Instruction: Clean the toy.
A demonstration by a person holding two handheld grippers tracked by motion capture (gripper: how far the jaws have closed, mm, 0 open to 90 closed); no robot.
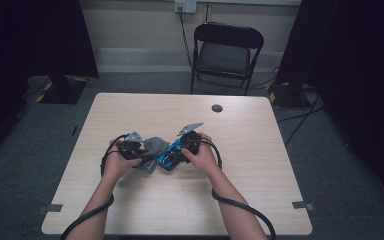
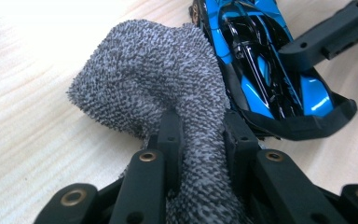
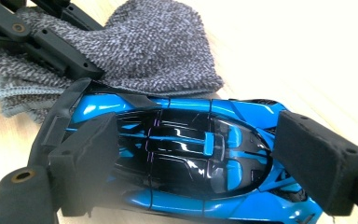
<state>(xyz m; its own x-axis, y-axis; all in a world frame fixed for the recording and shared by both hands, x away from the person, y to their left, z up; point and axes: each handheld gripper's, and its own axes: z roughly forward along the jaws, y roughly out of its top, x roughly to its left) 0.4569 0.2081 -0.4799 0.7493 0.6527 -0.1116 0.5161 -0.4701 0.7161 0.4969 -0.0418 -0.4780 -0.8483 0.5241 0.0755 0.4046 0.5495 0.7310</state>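
table (image 1: 240,150): pale wood | chair (image 1: 226,52) behind | left gripper (image 2: 199,135): clamps cloth (image 2: 154,74) | right gripper (image 3: 196,154): grips car (image 3: 186,154)

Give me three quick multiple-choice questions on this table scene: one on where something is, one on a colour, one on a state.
1. Where does the cloth lie?
A. Against the car
B. On the chair
C. On the floor

2. What colour is the car?
A. Red and white
B. Blue and black
C. Plain yellow

3. What is the left gripper doing?
A. Standing open over bare wood
B. Clamping the car
C. Pinching the cloth

Answers: 1 A, the left gripper view shows the grey cloth touching the car's side on the table. 2 B, its body is bright blue with glossy black panels. 3 C, a fold of cloth is squeezed between its jaws; the right gripper straddles the car.
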